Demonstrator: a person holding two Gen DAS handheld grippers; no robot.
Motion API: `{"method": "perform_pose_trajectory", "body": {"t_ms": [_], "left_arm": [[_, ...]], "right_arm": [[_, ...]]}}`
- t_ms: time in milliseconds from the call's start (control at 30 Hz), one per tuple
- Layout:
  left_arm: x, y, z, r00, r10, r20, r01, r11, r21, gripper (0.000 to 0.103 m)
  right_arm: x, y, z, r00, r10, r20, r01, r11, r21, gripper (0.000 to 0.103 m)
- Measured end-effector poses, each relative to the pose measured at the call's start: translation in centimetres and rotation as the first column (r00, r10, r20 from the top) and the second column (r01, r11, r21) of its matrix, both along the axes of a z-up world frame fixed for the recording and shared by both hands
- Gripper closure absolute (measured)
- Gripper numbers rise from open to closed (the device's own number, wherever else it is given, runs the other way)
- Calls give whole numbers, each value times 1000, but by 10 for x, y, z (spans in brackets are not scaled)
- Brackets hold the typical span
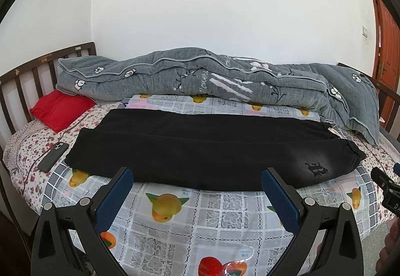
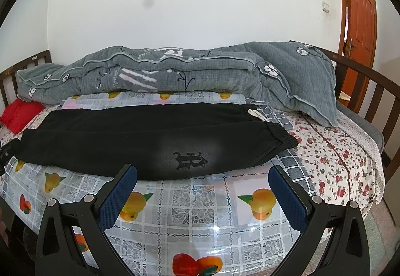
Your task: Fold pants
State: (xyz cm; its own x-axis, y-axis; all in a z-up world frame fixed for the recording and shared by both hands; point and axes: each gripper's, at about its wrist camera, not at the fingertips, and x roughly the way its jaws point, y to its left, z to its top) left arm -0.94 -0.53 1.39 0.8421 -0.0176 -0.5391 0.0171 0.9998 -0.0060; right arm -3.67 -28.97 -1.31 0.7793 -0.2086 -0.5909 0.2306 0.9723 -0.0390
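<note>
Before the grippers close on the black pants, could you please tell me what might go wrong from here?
1. The black phone lies right beside the leg end of the black pants; a fold there could drag or cover it.
2. The glossy fruit-print plastic sheet under the pants may get pinched along with the fabric.
3. Both the left gripper and the right gripper are open, short of the near edge, so a hasty close may catch nothing.

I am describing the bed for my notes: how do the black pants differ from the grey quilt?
The black pants are plain, with one logo, and lie flat near the front; the grey quilt is flower-printed, thick and bunched along the wall. Both stretch lengthwise across the bed.
</note>
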Motion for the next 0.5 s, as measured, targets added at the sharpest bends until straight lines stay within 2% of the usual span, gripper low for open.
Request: {"method": "perform_pose_trajectory", "body": {"t_ms": [500], "left_arm": [[-1, -1, 2, 1000, 3, -1, -3, 1000, -2, 0]], "right_arm": [[1, 3, 0, 1000, 7, -4, -7, 1000, 0, 0]]}}
